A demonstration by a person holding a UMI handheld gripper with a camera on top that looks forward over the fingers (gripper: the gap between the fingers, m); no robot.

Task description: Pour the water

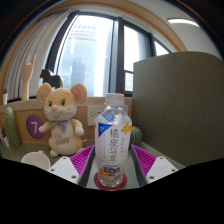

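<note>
Bottle (112, 140) is standing upright between the fingers of the gripper (111, 166), cap up, label facing the camera. The magenta pads (82, 163) are flanking it; whether they are pressing on it cannot be told. A plush mouse (62, 120) is sitting at 10 o'clock, beyond the fingers, before the window (100, 50).
</note>
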